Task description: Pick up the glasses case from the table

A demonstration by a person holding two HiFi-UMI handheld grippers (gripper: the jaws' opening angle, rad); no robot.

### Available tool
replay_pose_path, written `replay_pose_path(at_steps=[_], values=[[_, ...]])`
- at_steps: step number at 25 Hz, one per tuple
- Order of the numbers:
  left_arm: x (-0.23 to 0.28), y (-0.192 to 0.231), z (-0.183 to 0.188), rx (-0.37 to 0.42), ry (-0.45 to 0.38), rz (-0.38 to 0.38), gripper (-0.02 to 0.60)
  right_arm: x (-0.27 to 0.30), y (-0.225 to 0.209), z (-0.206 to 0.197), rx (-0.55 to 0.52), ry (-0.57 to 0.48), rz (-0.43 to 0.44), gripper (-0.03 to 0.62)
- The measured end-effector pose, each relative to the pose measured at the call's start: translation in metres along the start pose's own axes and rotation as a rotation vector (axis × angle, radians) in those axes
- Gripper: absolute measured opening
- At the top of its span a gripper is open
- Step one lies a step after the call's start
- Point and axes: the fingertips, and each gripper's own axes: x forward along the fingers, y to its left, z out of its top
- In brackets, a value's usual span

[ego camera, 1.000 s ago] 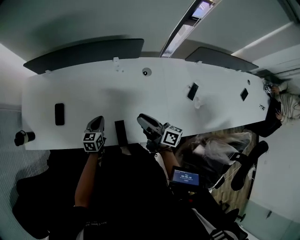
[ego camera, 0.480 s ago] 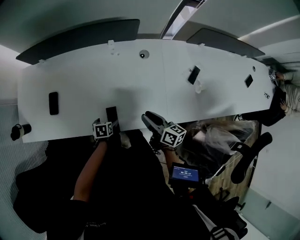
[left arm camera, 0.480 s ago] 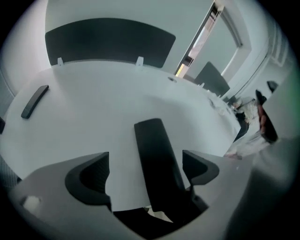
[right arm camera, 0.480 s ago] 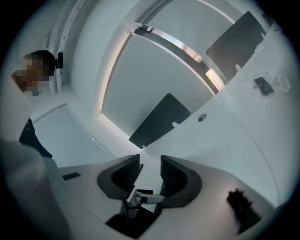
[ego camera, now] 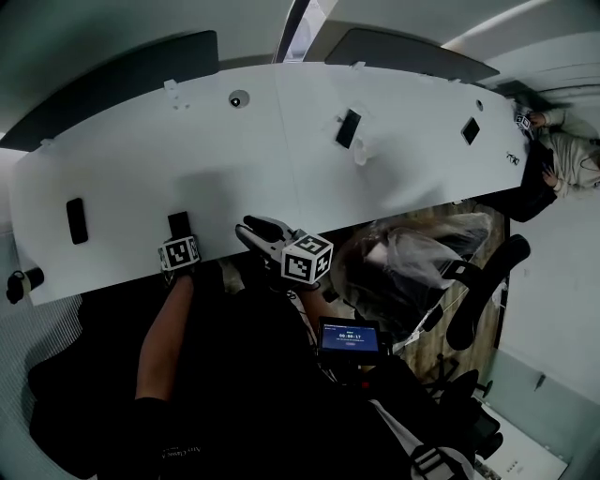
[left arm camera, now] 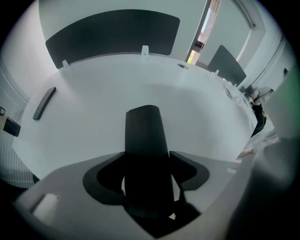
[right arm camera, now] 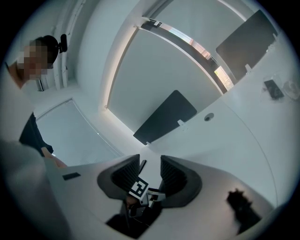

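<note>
Long white surface (ego camera: 281, 141) curving across the upper half of the head view. Dark divider panel (ego camera: 122, 75) upright along its far edge at upper left, a second panel (ego camera: 403, 47) at upper right. Bright ceiling light strip (ego camera: 292, 21) at top centre between them. Black office chair (ego camera: 483, 291) at right, over wood-toned floor (ego camera: 450, 361). Pale grey wall (ego camera: 84, 19) behind; dim, cool light overall.

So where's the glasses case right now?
In the head view the case lies at the table's near edge, left of centre, between the jaws of the left gripper, which have just been closing on it.
</note>
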Motion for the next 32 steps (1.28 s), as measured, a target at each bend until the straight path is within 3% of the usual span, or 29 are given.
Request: replay_pose_path(at_steps=[4,6,10,12,14,17,21,27,32], values=[[-0.024,0.000,0.024,-0.011,-0.158,-0.125,0.295,0.001,0.007,0.015,-0.004,-0.022,0.026,0.146],[-0.058,-0.004,0.050,-0.019,-0.331,-0.233,0.295,0.005,0.017,0.028,-0.042,-0.037,0.059,0.146],[-0.168,0.002,0.114,0.000,-0.755,-0.432,0.295,0.029,0.052,0.049,-0.175,-0.041,0.149,0.146],[-0.220,0.007,0.133,0.017,-0.908,-0.510,0.295,0.044,0.071,0.055,-0.233,-0.036,0.189,0.142],[-0.260,0.011,0.142,0.043,-1.006,-0.574,0.293,0.062,0.086,0.059,-0.280,-0.030,0.208,0.103],[-0.294,0.014,0.148,0.088,-1.074,-0.628,0.293,0.085,0.103,0.060,-0.328,-0.020,0.229,0.070],[-0.304,0.018,0.146,0.152,-1.091,-0.651,0.293,0.108,0.124,0.060,-0.372,-0.016,0.252,0.027],[-0.298,0.029,0.142,0.135,-1.070,-0.650,0.295,0.130,0.141,0.051,-0.453,0.010,0.241,0.008],[-0.296,0.037,0.144,0.143,-1.055,-0.648,0.295,0.140,0.145,0.044,-0.448,0.016,0.234,0.008]])
